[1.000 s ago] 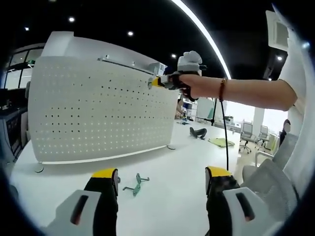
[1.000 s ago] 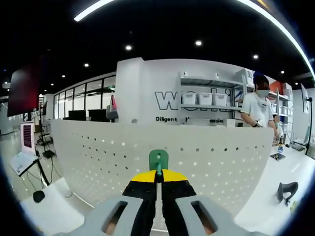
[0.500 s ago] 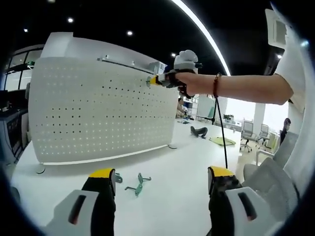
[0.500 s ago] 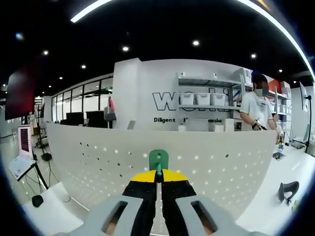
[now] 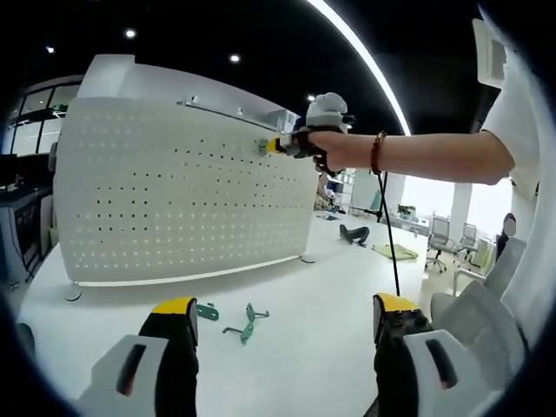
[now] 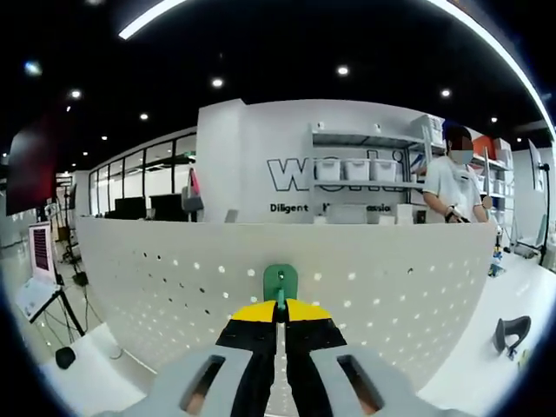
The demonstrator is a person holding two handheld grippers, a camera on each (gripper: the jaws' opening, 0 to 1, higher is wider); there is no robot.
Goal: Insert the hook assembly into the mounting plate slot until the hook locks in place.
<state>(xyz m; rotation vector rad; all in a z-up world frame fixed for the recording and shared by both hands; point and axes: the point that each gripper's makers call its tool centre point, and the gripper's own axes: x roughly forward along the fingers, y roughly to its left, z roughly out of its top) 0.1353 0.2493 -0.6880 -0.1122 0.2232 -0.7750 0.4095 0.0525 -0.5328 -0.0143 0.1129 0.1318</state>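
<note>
While its jaws are pressed together on the green hook (image 6: 280, 282), the right claw (image 6: 280, 314) holds it up against the upper part of the white perforated mounting plate (image 6: 347, 287), which stands upright on the white table (image 5: 295, 321). From the left gripper view, the right claw (image 5: 280, 146) meets the plate (image 5: 174, 200) near its top right. Two more green hooks (image 5: 243, 323) lie on the table before the plate. The left claw (image 5: 276, 320) hangs wide, empty. A person (image 6: 458, 178) stands beyond, by shelves (image 6: 360, 169) of white bins.

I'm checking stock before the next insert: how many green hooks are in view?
3: one in the right gripper at the pegboard; two on the table, at and. Others may be hidden.
</note>
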